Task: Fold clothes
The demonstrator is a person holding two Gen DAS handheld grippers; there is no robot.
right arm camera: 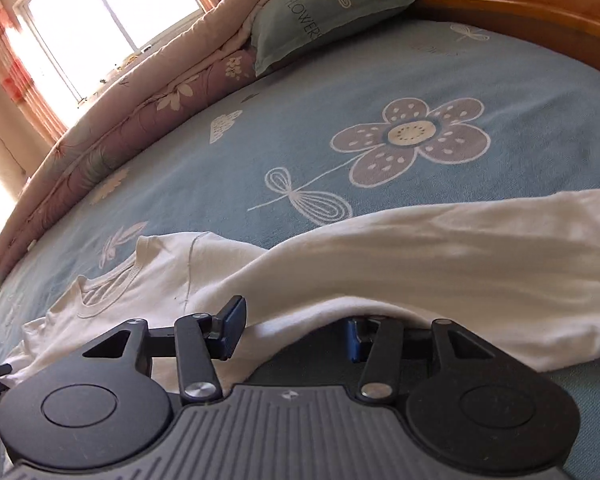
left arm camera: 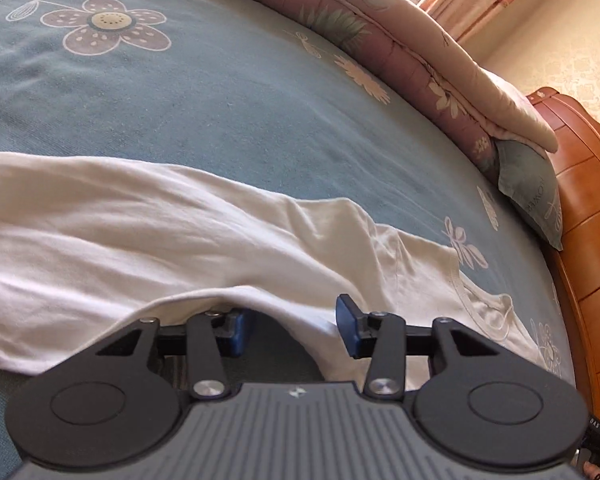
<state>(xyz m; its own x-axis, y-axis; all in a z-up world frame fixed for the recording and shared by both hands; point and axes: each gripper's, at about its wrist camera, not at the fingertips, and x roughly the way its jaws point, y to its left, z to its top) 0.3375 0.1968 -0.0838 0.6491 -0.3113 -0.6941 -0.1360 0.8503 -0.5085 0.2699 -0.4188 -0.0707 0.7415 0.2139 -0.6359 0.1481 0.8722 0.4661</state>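
Garment: a white cotton short-sleeved T-shirt [left arm camera: 172, 232] is lying across the near edge of the bed, its ribbed collar [right arm camera: 112, 280] pointing toward the headboard end; a long fold of the body is lying doubled over itself, which suggests a lengthwise fold in progress.
Support: a blue bedspread printed with mauve flowers [left arm camera: 228, 92] is carrying the shirt; its flat, broad surface is serving as the folding board.
Left gripper [left arm camera: 288, 328]: black linkage with blue pads, jaws standing apart; the shirt's near hem is draping between them, with no pad visibly pressing.
Right gripper [right arm camera: 292, 332]: jaws likewise apart, cloth lying over one pad; the pair are straddling the same hem, seemingly so that both ends can lift together.
Surroundings: a rolled pink-and-purple quilt [right arm camera: 112, 120] and a pale green pillow [right arm camera: 324, 12] are resting along the far edge, clear of the work.
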